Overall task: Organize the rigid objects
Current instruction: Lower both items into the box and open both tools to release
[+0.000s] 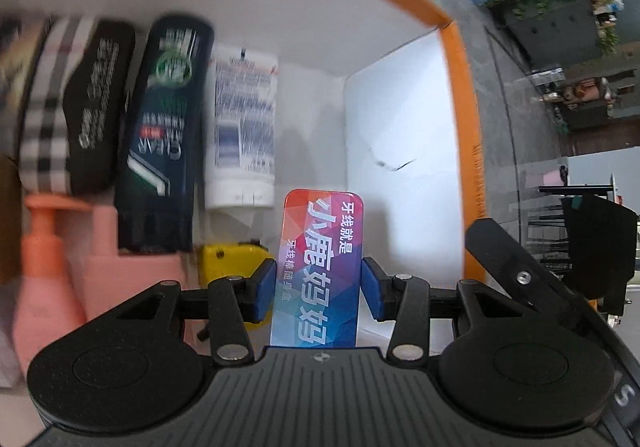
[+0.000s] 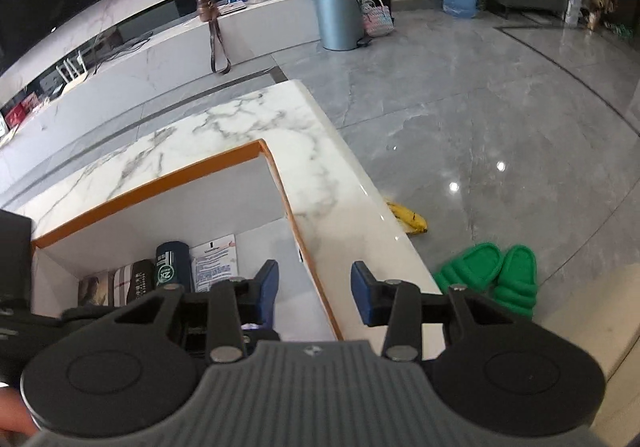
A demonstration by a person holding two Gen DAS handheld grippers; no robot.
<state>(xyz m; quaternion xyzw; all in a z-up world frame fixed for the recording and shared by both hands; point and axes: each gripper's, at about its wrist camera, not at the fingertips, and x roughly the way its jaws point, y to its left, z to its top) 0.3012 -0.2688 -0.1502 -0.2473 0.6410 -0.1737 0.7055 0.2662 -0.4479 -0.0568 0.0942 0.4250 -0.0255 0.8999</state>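
Over the orange-rimmed box (image 1: 460, 95), L gripper (image 1: 319, 289) clamps floss case (image 1: 320, 267); R gripper (image 2: 314, 295) empty, jaws apart.

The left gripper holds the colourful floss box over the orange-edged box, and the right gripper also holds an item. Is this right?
Not quite. The left gripper does hold the colourful floss box over the orange-edged box, but the right gripper holds nothing: the right wrist view shows its jaws empty.

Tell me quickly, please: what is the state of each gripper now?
Left gripper: shut on the colourful floss pick box.
Right gripper: open, nothing between its jaws.
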